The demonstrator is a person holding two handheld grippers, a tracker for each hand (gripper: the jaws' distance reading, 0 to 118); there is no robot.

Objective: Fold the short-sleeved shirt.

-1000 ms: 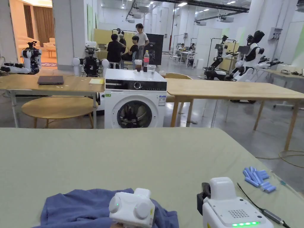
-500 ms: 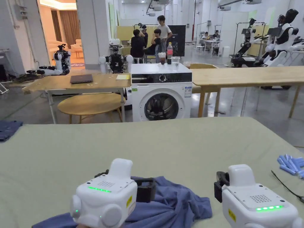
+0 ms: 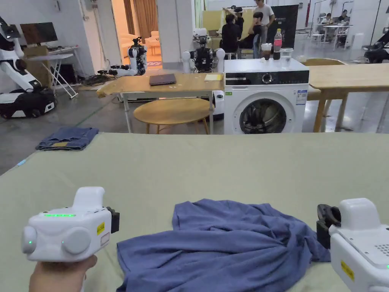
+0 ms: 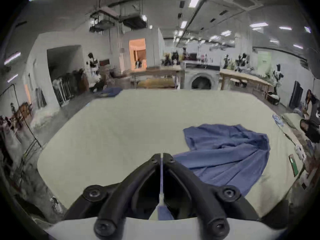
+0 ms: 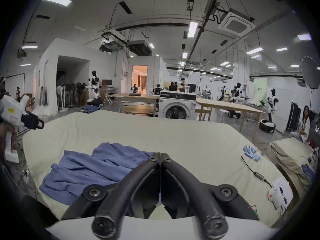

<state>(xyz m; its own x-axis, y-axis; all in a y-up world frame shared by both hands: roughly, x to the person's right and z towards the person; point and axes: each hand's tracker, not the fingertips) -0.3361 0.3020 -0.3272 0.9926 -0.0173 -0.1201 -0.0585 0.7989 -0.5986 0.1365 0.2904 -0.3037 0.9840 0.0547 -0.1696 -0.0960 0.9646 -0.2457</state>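
Observation:
A crumpled blue short-sleeved shirt (image 3: 228,243) lies in loose folds on the green-covered table (image 3: 190,167), near its front edge. My left gripper (image 3: 115,221) hovers just left of the shirt, held by a hand. In the left gripper view its jaws (image 4: 161,154) are shut with nothing between them, and the shirt (image 4: 225,150) lies to their right. My right gripper (image 3: 323,225) sits at the shirt's right edge. Its jaws (image 5: 160,154) are shut and empty in the right gripper view, where the shirt (image 5: 97,167) spreads to the left and the left gripper (image 5: 39,123) shows farther off.
Several small blue cylinders (image 5: 251,152), a black cable (image 5: 254,171) and a white device on paper (image 5: 277,197) lie at the table's right side. Folded denim (image 3: 68,137) rests at the far left corner. A washing machine (image 3: 266,100) and wooden tables stand beyond.
The head camera has swung left and down. My left gripper, which was over the shirt, is now off to its left. The shirt lies more spread out between the two grippers.

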